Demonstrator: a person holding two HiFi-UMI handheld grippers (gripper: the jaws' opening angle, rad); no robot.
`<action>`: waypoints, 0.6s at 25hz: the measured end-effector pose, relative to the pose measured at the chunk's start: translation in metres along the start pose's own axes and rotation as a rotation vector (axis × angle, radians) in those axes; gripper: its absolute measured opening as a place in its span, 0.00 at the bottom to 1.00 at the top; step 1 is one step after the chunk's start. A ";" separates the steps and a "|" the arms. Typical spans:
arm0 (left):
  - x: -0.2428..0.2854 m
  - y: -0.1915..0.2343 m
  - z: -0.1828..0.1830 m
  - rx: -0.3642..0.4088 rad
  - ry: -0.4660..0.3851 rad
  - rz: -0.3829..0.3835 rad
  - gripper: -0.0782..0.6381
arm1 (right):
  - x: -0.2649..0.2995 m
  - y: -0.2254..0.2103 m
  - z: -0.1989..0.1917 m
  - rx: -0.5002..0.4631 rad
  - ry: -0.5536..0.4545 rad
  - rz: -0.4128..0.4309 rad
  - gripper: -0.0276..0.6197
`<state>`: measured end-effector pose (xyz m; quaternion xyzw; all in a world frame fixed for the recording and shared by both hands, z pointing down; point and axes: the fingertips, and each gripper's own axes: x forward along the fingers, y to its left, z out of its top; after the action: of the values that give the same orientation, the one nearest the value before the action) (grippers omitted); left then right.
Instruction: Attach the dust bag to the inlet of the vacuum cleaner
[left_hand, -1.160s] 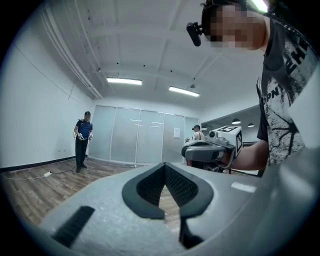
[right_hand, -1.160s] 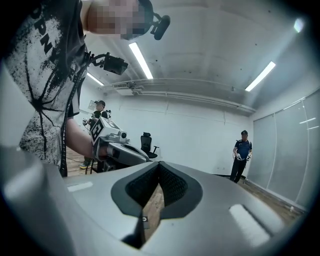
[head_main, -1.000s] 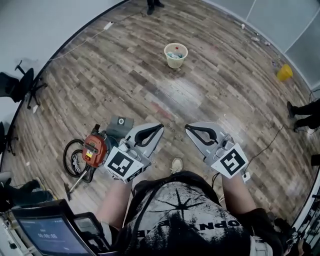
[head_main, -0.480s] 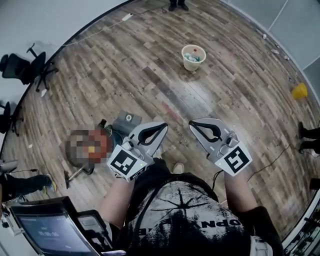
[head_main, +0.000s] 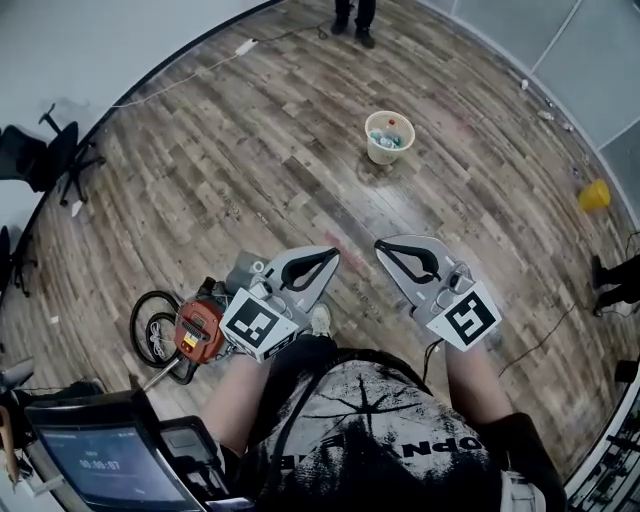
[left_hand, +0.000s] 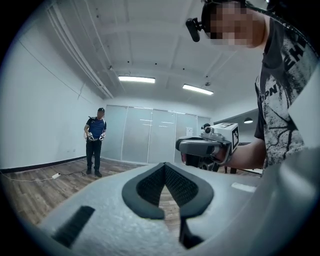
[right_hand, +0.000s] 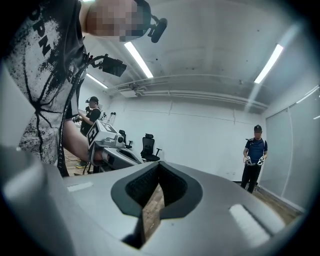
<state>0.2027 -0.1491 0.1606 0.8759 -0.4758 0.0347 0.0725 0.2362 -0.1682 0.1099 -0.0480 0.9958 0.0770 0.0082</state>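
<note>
Where the head view looks steeply down on a wooden floor, the left gripper and the right gripper are held out side by side in front of the person's chest, a little apart and with nothing in them. The vacuum cleaner, orange-red with a black hose coiled beside it, sits on the floor at the near left, just left of the left gripper. A grey boxy part lies at its far side, partly behind that gripper; I cannot tell whether it is the dust bag. A cream bucket stands far off, and an office chair stands by the left wall.

In the left gripper view, the left gripper has its jaws clenched tip to tip, with only floor showing through the gap lower down. The right gripper is level at the right, and a second person stands by the far glass wall.

In the right gripper view, the right gripper is likewise clenched on nothing. The left gripper shows at the left, near the office chair.
</note>
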 end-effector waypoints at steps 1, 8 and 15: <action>0.000 0.013 0.003 0.003 -0.001 -0.003 0.11 | 0.011 -0.006 -0.001 0.002 -0.002 -0.002 0.05; -0.005 0.099 0.009 -0.005 0.003 0.004 0.11 | 0.078 -0.042 -0.011 0.015 0.010 -0.022 0.05; -0.003 0.152 0.007 -0.025 -0.015 0.026 0.11 | 0.120 -0.063 -0.019 0.007 0.029 -0.004 0.05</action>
<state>0.0741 -0.2294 0.1675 0.8690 -0.4878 0.0232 0.0792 0.1225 -0.2441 0.1167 -0.0512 0.9960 0.0727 -0.0061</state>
